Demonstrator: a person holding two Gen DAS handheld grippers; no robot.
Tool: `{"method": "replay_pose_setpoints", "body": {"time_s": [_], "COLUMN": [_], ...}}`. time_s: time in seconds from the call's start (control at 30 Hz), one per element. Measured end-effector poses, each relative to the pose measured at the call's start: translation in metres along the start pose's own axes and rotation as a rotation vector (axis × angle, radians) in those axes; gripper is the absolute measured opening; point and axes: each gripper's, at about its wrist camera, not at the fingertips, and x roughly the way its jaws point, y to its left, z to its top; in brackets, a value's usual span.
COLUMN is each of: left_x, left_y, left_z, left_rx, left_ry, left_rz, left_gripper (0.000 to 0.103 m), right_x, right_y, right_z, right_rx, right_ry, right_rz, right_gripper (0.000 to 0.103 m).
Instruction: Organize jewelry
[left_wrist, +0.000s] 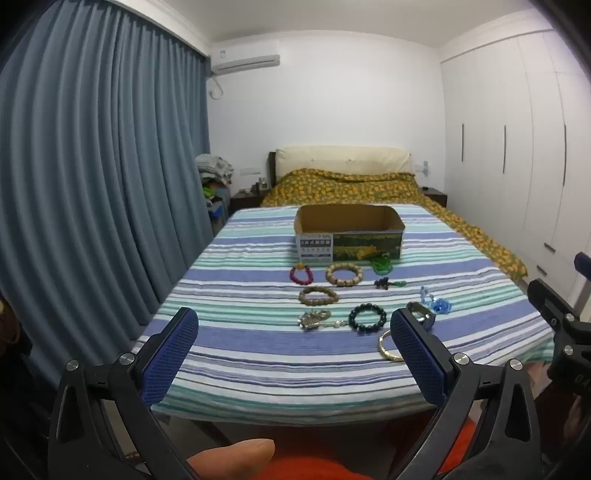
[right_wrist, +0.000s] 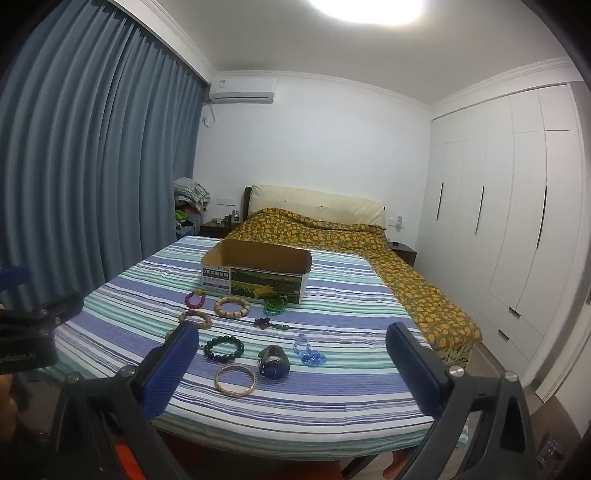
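Several pieces of jewelry lie on the striped bedspread in front of an open cardboard box. Among them are a pale wooden bead bracelet, a dark bead bracelet, a gold bangle, a blue watch and a silver chain piece. My left gripper is open and empty, held before the near edge of the bed. My right gripper is open and empty, also short of the jewelry.
Blue curtains run along the left. White wardrobes stand on the right. A yellow patterned quilt covers the bed's far end. The right gripper shows at the right edge of the left wrist view.
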Motion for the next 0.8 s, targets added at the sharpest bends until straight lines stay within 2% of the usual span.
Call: {"method": "replay_pose_setpoints", "body": {"time_s": [0.8], "left_x": [0.0006], "left_y": [-0.0015], "left_z": [-0.0028], "left_rx": [0.001], "left_ry": [0.011], "left_rz": [-0.006], "left_gripper": [0.103], "right_x": [0.0004], "right_y": [-0.0006], "right_z": [-0.0017], "right_rx": [0.005], "right_ry": [0.007], "right_rz": [0.003], "right_gripper": [0.103]}}
